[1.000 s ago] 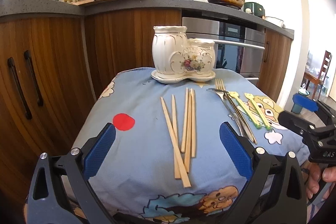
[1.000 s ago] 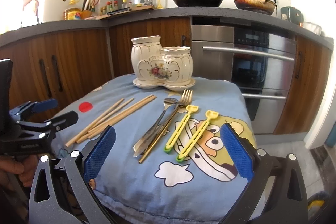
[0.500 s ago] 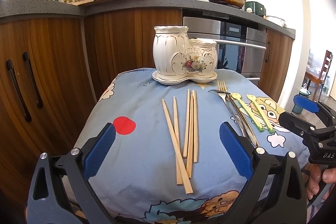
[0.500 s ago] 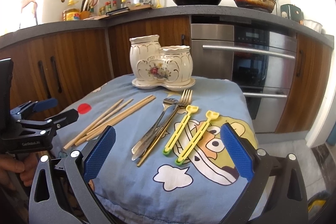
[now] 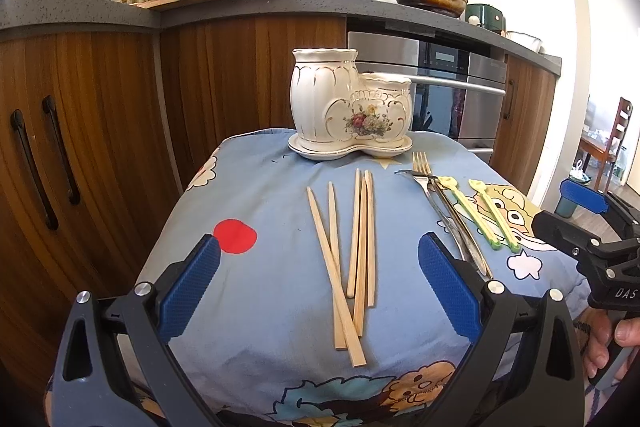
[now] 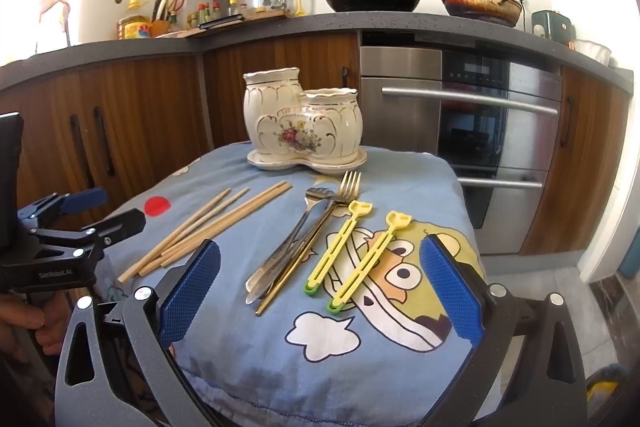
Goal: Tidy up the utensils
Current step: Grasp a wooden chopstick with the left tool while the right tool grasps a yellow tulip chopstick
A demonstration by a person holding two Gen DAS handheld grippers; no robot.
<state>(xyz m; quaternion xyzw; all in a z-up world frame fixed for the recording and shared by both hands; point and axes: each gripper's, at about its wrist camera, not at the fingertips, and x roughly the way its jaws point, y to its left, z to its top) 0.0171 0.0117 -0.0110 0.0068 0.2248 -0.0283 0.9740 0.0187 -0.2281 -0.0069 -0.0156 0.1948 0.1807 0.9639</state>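
utensils laid out, both grippers empty

the left hand-held gripper [image 5: 318,291] hangs over the near end of the chopsticks [image 5: 352,255], jaws spread wide with nothing between them. the right hand-held gripper [image 6: 318,291] is just as wide and empty, above the forks [image 6: 304,235] and two yellow sticks [image 6: 352,251]. all of these lie flat on the cloth-covered table [image 6: 400,347]. the white holder [image 6: 302,121] stands upright on its saucer at the far edge.

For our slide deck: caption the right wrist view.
Open right hand-held gripper facing wooden chopsticks, metal forks, yellow plastic picks, white ceramic holder.
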